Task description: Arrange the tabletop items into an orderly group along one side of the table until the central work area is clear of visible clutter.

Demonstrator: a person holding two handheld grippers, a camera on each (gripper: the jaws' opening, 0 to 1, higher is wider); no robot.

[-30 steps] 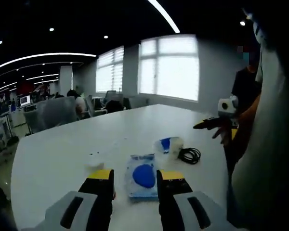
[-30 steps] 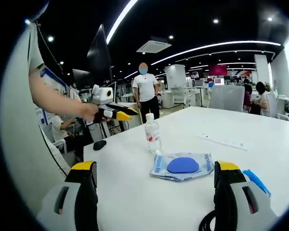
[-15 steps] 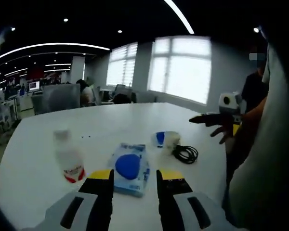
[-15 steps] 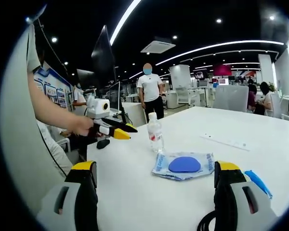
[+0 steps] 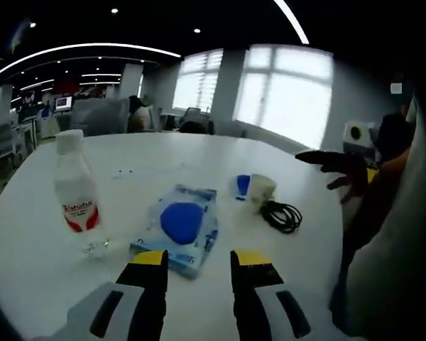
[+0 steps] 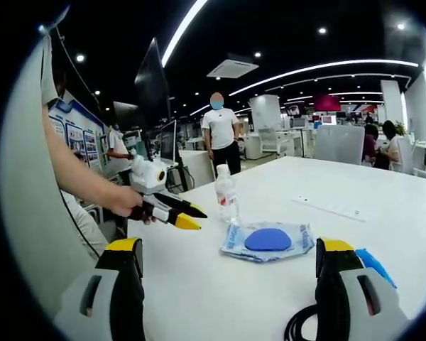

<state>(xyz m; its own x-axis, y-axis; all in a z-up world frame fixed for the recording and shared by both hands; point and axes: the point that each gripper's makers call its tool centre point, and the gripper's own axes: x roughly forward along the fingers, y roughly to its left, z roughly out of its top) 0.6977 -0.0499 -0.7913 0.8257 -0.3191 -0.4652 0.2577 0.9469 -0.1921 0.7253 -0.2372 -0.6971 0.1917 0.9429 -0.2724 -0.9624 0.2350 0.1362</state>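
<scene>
A clear packet with a blue pad [image 5: 179, 226] lies flat on the white table [image 5: 28, 249], just beyond my left gripper [image 5: 199, 258], which is open and holds nothing. An upright water bottle [image 5: 74, 195] stands to the packet's left. A small white and blue item [image 5: 250, 188] and a coiled black cable [image 5: 282, 215] lie to its right. My right gripper [image 6: 228, 246] is wide open above the table, facing the packet [image 6: 266, 241] and the bottle [image 6: 226, 195]. The left gripper [image 6: 188, 215] comes in from the left in a hand.
A thin white strip [image 6: 330, 208] lies farther along the table. A blue item [image 6: 373, 264] and the cable [image 6: 305, 323] sit by my right jaw. A person [image 6: 220, 128] stands beyond the table end. The right gripper [image 5: 319, 160] hovers at the table's right edge.
The left gripper has swung in over the table towards the packet and sunk lower. Its view has turned left, which brings the bottle into sight. The right gripper has barely moved.
</scene>
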